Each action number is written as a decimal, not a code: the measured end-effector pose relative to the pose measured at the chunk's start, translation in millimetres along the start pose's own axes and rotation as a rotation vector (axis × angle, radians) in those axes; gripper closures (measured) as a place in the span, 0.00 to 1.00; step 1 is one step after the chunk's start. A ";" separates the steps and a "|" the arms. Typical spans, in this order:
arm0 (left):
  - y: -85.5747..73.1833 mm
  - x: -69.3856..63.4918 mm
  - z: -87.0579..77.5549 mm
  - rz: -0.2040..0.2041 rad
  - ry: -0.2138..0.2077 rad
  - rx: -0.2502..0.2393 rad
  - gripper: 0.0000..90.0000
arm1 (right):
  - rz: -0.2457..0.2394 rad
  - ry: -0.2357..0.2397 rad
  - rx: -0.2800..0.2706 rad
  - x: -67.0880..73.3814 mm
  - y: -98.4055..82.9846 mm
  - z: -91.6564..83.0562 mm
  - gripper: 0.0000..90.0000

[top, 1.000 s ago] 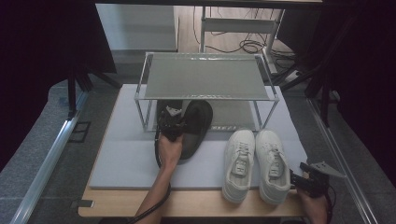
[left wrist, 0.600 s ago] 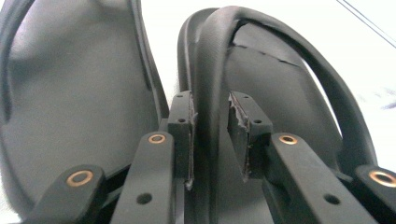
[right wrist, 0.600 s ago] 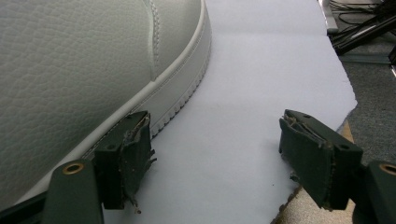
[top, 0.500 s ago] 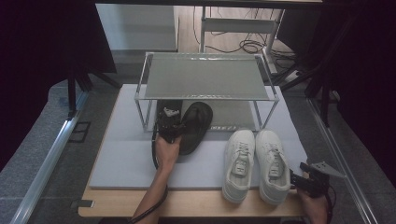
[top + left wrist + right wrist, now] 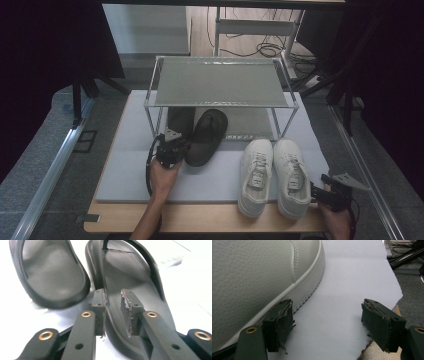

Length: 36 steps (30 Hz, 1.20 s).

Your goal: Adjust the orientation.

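The left gripper view shows what the high view cannot: the left gripper (image 5: pixel 113 312) has its fingers (image 5: pixel 98 312) straddling the side rim of a black slipper (image 5: pixel 135 277), one finger outside the rim and the other over the footbed. They have just been closing; whether the pads actually press the rim I cannot tell. Just left of these fingers lies the second black slipper (image 5: pixel 50 272), close beside the first, whether touching I cannot tell.

From the high view, the left gripper (image 5: pixel 172 145) sits at the heel end of the slipper (image 5: pixel 206 137), whose toe reaches under the wire shoe rack (image 5: pixel 220 80); the other slipper (image 5: pixel 180 120) lies on the rack's lower level. The rack's top shelf carries nothing.

The right gripper view shows the right gripper (image 5: pixel 327 325) with its fingers (image 5: pixel 280 322) spread wide and released, grasping nothing; the left finger lies just beside the sole of a white sneaker (image 5: pixel 257 275), bare mat between them. In the high view this gripper (image 5: pixel 320 192) rests beside the heel of the right-hand sneaker (image 5: pixel 290 172); its mate (image 5: pixel 257 175) lies alongside.

A pale grey mat (image 5: pixel 130 165) covers the wooden tabletop (image 5: pixel 200 220). Cables (image 5: pixel 260 47) trail on the floor beyond, between dark curtains.
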State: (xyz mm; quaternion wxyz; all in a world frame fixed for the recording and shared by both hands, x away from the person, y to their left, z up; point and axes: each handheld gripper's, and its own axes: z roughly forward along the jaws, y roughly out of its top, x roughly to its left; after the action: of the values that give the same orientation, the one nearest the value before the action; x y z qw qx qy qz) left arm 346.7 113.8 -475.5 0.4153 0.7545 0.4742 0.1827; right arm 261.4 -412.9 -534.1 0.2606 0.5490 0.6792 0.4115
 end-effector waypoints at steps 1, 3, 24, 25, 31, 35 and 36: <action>-4.2 -0.9 -6.3 0.008 -0.010 -0.003 0.85 | 0.000 0.000 0.000 0.0 0.0 0.0 0.29; -10.2 -2.8 -14.2 0.017 -0.023 -0.001 0.90 | -0.001 -0.001 -0.001 0.3 0.0 0.2 0.29; -42.9 -35.6 -9.3 0.107 -0.078 0.087 0.98 | -0.001 -0.003 0.000 0.5 0.1 0.1 0.29; -42.5 -36.4 -8.3 0.108 -0.079 0.089 0.98 | -0.001 -0.003 0.000 0.5 0.1 0.1 0.29; -38.5 -42.6 1.1 0.117 -0.093 0.092 0.97 | -0.001 -0.003 0.000 0.5 0.1 0.1 0.29; -33.7 -46.1 7.7 0.118 -0.102 0.082 0.97 | -0.001 -0.003 0.000 0.5 0.1 0.1 0.29; -31.8 -46.8 9.1 0.117 -0.106 0.078 0.97 | -0.001 -0.003 0.000 0.5 0.1 0.1 0.29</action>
State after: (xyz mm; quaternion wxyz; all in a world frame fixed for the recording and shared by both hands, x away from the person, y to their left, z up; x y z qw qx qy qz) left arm 312.2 75.6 -500.8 0.3986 0.8052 0.4133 0.1481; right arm 261.4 -412.5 -534.0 0.2617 0.5492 0.6792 0.4106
